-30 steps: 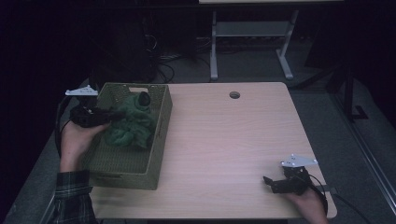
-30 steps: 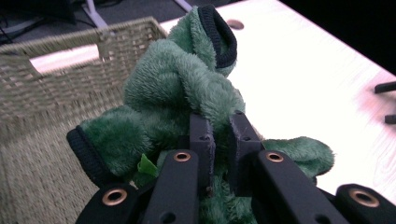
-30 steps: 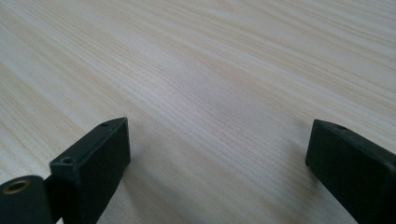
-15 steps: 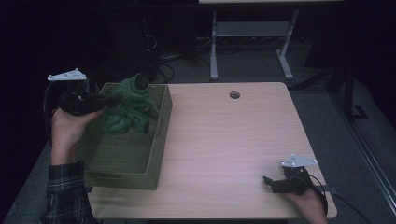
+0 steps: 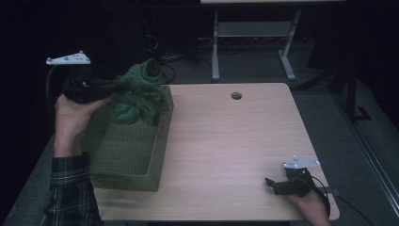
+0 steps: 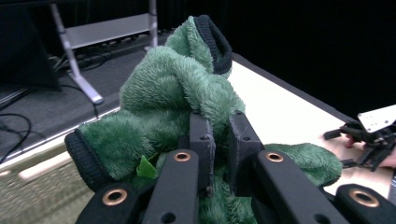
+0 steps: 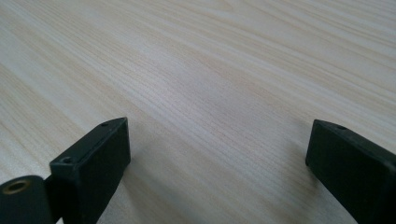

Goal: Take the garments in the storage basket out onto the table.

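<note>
Lifted since a second ago, the green fleece garment [image 5: 136, 96] now hangs above the far end of the woven basket [image 5: 127, 155] rather than lying inside it, and the left hand [image 5: 70, 117] has risen with it. In the left gripper view, the left gripper [image 6: 219, 140] has its black fingers [image 6: 201, 140] pinched tight on a thick fold of the plush fabric, with a dark ribbed cuff [image 6: 215, 37] sticking up at the top and another cuff drooping low at the left. The garment looks soft, light and floppy; it will sag and trail from any single hold, so its loose ends may catch on the basket rim. It seems neither slippery nor fragile. A bunched fold near the middle, as held now, seems a secure place to grip, and a cuff or hem would suit a second hold for spreading it out.

The basket sits at the left side of the pale wooden worktop [image 5: 226, 141]. Well apart, at the near right corner, the right gripper [image 5: 282, 184] rests low over bare wood, its fingers [image 7: 93, 158] spread wide with nothing between them. A small round hole [image 5: 236, 95] marks the worktop's far edge.
</note>
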The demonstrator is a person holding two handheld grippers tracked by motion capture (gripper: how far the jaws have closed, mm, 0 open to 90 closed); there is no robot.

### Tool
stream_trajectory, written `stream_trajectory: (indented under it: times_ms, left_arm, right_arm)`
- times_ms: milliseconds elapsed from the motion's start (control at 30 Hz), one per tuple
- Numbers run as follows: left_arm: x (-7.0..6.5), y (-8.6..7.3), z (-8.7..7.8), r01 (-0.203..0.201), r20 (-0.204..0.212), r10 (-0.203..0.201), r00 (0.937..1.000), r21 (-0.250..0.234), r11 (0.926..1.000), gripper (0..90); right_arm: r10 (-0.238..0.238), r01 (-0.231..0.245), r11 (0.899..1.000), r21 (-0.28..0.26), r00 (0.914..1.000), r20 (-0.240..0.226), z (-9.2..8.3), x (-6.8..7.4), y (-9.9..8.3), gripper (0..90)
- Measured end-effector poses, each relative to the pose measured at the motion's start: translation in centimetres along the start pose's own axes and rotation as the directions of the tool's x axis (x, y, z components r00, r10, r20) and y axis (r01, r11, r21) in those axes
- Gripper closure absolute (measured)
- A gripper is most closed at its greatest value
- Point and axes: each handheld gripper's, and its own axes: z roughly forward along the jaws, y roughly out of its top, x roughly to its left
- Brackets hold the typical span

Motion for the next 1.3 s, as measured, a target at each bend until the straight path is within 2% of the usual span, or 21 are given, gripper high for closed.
stream_trajectory:
  times_ms: [433, 533, 567, 600, 633, 667, 1000, 1100, 1167, 1200, 1300]
  left_arm:
    - [-2.3, 0.8, 4.3, -0.028, 0.085, 0.027, 0.9960, 0.004, 0.9996, 82.2]
    - [-3.1, 0.9, 5.9, -0.031, 0.109, 0.030, 0.9935, 0.008, 0.9995, 82.2]
    - [-3.1, 0.9, 5.9, -0.031, 0.109, 0.030, 0.9935, 0.008, 0.9995, 82.2]
    - [-3.5, 0.9, 6.7, -0.034, 0.122, 0.032, 0.9921, 0.015, 0.9993, 82.2]
    - [-3.5, 0.9, 6.7, -0.034, 0.122, 0.032, 0.9921, 0.015, 0.9993, 82.2]
    - [-4.0, 0.9, 7.5, -0.044, 0.130, 0.040, 0.9906, 0.028, 0.9986, 82.2]
    - [-6.2, 1.0, 10.7, -0.067, 0.169, 0.058, 0.9838, 0.050, 0.9964, 82.2]
    - [-6.9, 0.8, 11.9, -0.064, 0.188, 0.054, 0.9807, 0.049, 0.9967, 82.2]
    - [-7.7, 0.3, 13.4, -0.067, 0.205, 0.053, 0.9773, 0.059, 0.9960, 82.2]
    - [-7.7, 0.3, 13.4, -0.067, 0.205, 0.053, 0.9773, 0.059, 0.9960, 82.2]
    - [-8.4, -0.4, 14.8, -0.061, 0.222, 0.045, 0.9740, 0.067, 0.9959, 82.2]
  right_arm:
    - [-0.002, 0.002, 1.000, 0.000, 1.0000, 0.000, 0.0, 0.0, 0.0, 6.2]
    - [-0.001, 0.001, 1.000, 0.000, 1.0000, 0.000, 0.0, 0.0, 0.0, 6.2]
    - [-0.001, 0.001, 1.000, 0.000, 1.0000, 0.000, 0.0, 0.0, 0.0, 6.2]
    - [-0.001, 0.001, 1.000, 0.001, 1.0000, 0.000, 0.0, 0.0, 0.0, 6.1]
    - [-0.001, 0.001, 1.000, 0.001, 1.0000, 0.000, 0.0, 0.0, 0.0, 6.1]
    - [-0.002, 0.002, 1.000, 0.000, 1.0000, 0.000, 0.0, 0.0, 0.0, 6.1]
    - [0.001, -0.001, 1.000, 0.000, 1.0000, -0.001, 0.0, 0.0, 0.0, 6.1]
    - [0.001, -0.001, 1.000, 0.001, 1.0000, 0.000, 0.0, 0.0, 0.0, 6.1]
    - [0.002, -0.002, 1.000, 0.001, 1.0000, 0.000, 0.0, 0.0, 0.0, 6.1]
    - [0.001, -0.001, 1.000, 0.001, 1.0000, 0.001, 0.0, 0.0, 0.0, 6.2]
    - [0.000, 0.000, 1.000, 0.001, 1.0000, 0.001, 0.0, 0.0, 0.0, 6.2]
